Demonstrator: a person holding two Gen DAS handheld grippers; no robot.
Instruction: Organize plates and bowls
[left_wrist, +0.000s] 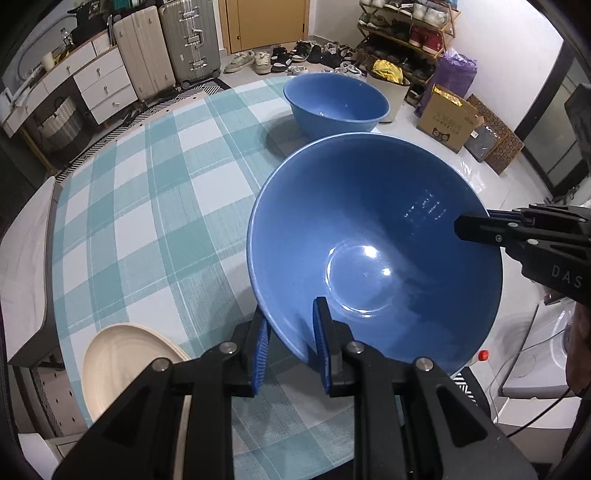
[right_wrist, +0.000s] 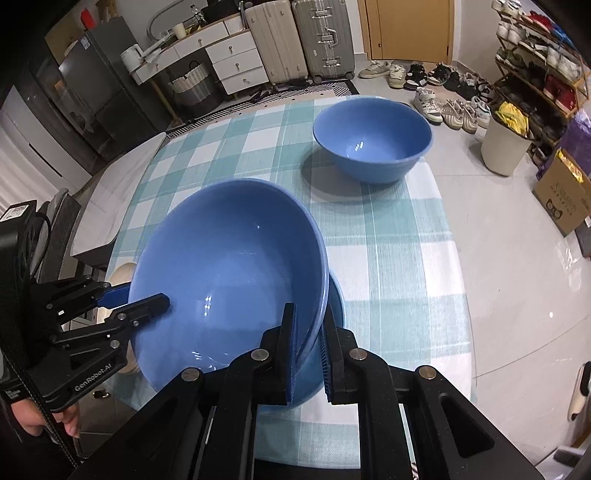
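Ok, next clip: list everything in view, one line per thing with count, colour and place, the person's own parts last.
held bowl: 1, blue, above the near table edge, tilted, clamped at two rim spots
far bowl: 1, blue, upright at the table's far side
plate: 1, cream, near-left table edge
tablecloth: 1, teal and white check, over the table
suitcases: 2, beige and grey, against the far wall
bin: 1, white, on the floor by the shoe rack
left gripper: 1, black with blue pads, on the bowl's rim
right gripper: 1, same, on the opposite rim
hand: 1, holding the left gripper
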